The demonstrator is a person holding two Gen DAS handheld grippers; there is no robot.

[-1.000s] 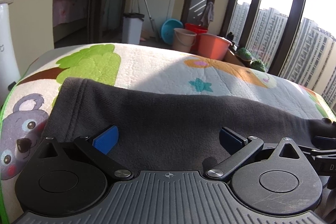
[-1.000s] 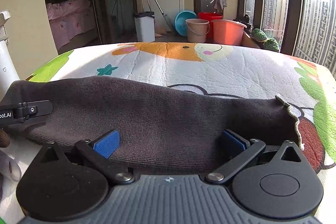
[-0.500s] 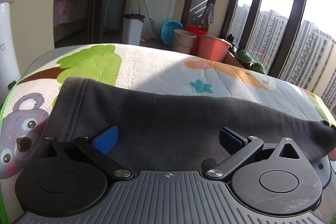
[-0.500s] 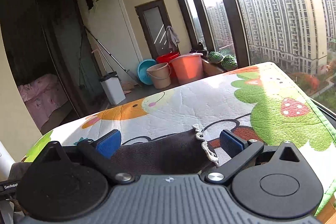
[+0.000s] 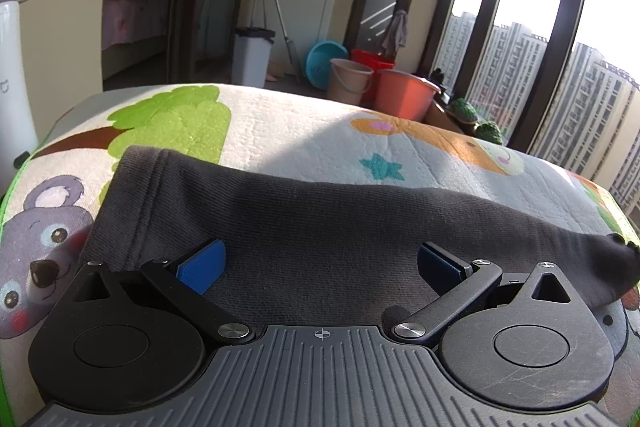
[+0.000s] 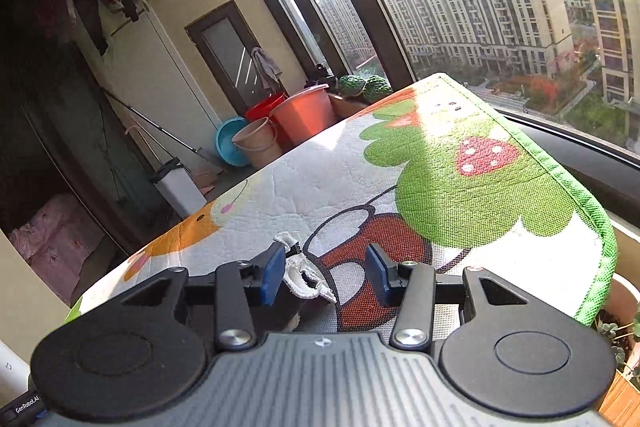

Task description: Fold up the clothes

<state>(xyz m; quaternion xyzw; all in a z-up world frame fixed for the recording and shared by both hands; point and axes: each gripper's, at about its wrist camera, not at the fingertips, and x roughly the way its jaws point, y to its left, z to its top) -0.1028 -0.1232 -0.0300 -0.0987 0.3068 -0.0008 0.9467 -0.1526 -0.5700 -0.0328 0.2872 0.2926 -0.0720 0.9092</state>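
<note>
A dark grey garment [image 5: 320, 223] lies folded in a long band across a cartoon-print mat [image 5: 280, 123]. My left gripper [image 5: 320, 263] is open, its blue pads just over the garment's near edge, holding nothing. My right gripper [image 6: 326, 275] is partly closed but still open, tilted to the right, at the garment's right end. A white stitched corner of the garment [image 6: 302, 271] lies between its pads, beside the left pad. Most of the garment is hidden behind the right gripper's body.
The mat's green-bound right edge [image 6: 592, 203] drops off beside a window. Buckets [image 5: 400, 95] and a white bin [image 5: 252, 57] stand on the floor beyond the mat. A white appliance [image 5: 12, 75] stands at the left. A potted plant [image 6: 624, 327] sits at the lower right.
My right gripper has swung right to the garment's right end, tilted, and narrowed its jaws around the white-stitched corner. My left gripper has stayed in place, open.
</note>
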